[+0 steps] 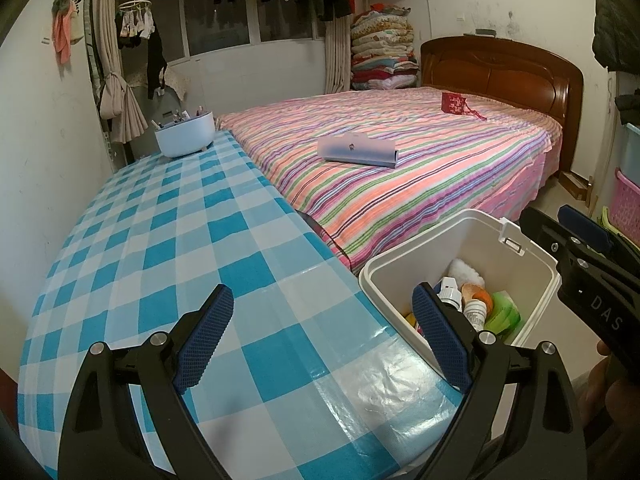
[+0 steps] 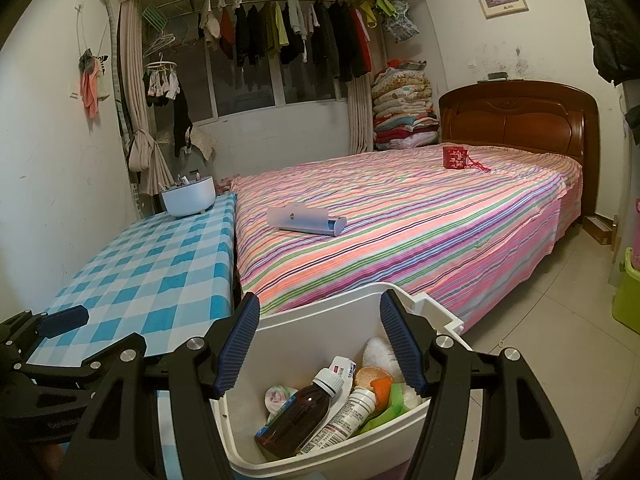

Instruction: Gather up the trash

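A white trash bin (image 1: 496,236) (image 2: 320,320) stands beside the blue checked table (image 1: 168,248) (image 2: 160,264). It holds a brown bottle (image 2: 296,416), a white bottle (image 2: 344,416) (image 1: 476,314), orange peel (image 2: 376,384) (image 1: 476,294), green packaging (image 1: 504,312) and white tissue (image 2: 378,354). My left gripper (image 1: 324,336) is open and empty over the table's near corner. My right gripper (image 2: 320,348) is open and empty just above the bin. The right gripper also shows in the left wrist view (image 1: 580,256).
A bed with a striped sheet (image 2: 420,220) lies behind the bin, with a pale blue case (image 2: 306,220) and a red pouch (image 2: 455,157) on it. A white bowl of small items (image 1: 185,134) sits at the table's far end. Coloured baskets (image 2: 630,292) stand at right.
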The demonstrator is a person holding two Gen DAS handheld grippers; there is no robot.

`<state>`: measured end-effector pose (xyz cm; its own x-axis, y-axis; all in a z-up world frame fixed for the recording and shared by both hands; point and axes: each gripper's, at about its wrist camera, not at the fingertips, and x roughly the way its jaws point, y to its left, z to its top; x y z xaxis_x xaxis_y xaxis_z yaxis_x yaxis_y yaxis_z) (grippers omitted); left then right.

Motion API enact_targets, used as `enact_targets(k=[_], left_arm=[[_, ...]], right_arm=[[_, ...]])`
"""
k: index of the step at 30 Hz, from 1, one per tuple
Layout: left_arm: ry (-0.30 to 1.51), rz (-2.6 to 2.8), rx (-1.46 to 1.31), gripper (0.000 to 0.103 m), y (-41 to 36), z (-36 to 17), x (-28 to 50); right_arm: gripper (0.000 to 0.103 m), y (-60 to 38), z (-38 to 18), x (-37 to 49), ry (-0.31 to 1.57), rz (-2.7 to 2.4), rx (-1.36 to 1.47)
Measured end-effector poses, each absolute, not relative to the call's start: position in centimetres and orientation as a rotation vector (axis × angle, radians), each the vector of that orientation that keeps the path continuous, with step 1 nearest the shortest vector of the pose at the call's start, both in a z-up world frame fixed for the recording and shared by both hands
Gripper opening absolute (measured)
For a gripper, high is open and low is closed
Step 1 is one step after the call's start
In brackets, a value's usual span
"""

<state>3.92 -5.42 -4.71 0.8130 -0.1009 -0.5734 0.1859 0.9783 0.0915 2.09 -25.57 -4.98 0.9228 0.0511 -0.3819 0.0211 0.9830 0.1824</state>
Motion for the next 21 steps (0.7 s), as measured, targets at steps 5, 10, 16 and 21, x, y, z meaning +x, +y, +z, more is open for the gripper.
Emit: enact_targets(k=[5, 10, 16, 21], left_arm=[[0.601, -0.151, 0.15, 0.091, -5.5, -5.0, 4.0], [0.587, -0.143, 0.153, 0.094, -5.5, -5.0, 3.9], [0.603, -0.153, 0.194, 0.096, -6.1, -5.1, 3.8], [0.603, -0.17, 0.224, 0.096, -6.8, -5.4, 3.5]], right_arm=[[0.061, -25.5, -5.0, 2.1, 0.396, 0.015, 0.187], [0.061, -25.5, -5.0, 2.1, 0.394, 0.015, 0.186], [0.061, -25.5, -5.1, 2.1, 0.393, 0.017, 0.185], [0.061, -25.5, -5.1, 2.1, 0.392, 0.016, 0.186]])
